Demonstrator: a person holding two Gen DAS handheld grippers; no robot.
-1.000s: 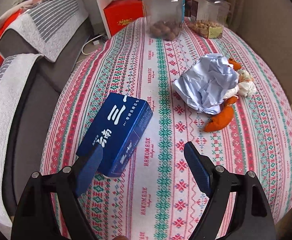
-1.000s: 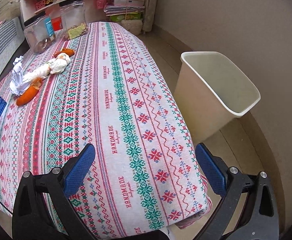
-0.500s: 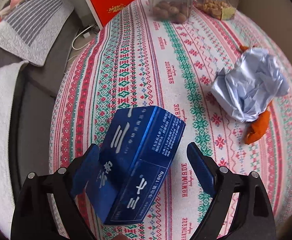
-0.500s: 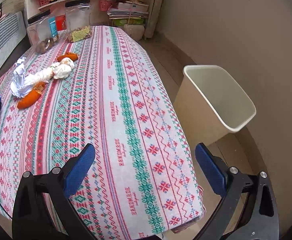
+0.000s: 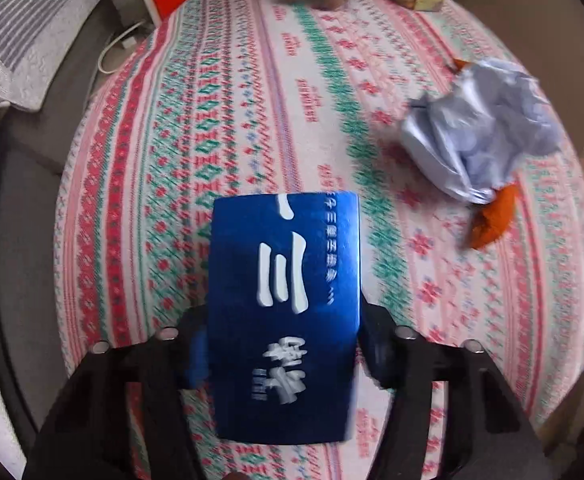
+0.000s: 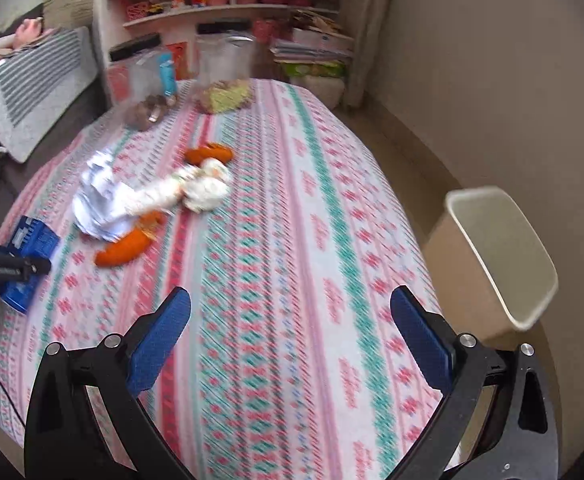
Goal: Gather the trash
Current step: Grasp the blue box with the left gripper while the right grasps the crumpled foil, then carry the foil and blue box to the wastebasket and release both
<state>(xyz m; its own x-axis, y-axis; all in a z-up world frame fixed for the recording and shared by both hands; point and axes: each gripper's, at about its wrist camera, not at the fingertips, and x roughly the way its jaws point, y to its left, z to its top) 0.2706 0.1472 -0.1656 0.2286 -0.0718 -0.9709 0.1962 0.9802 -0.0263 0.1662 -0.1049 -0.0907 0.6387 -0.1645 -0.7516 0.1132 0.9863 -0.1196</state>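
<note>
A shiny blue carton (image 5: pixel 287 320) with white characters lies on the patterned tablecloth (image 5: pixel 219 120). My left gripper (image 5: pixel 283 320) points down over it. Its jaws are closing, with a pad against each long side of the carton. The right wrist view shows the same carton (image 6: pixel 31 240) at the table's left edge with the left gripper (image 6: pixel 11 268) on it. Crumpled pale paper (image 5: pixel 480 140), orange peel (image 5: pixel 492 220) and a white tissue wad (image 6: pixel 203 188) lie mid-table. My right gripper (image 6: pixel 292 300) hovers open and empty above the cloth. A cream waste bin (image 6: pixel 500 256) stands on the floor to the right.
Two clear jars (image 6: pixel 147 84) (image 6: pixel 223 72) of snacks stand at the table's far end, before a cluttered shelf unit (image 6: pixel 231 8). A grey sofa with striped cushions (image 5: pixel 23 48) runs along the left side. A beige wall is on the right.
My left gripper came down over the blue carton and its jaws narrowed onto it; the carton now sits square between the fingers. The right gripper swung toward the table, so the bin sits further right.
</note>
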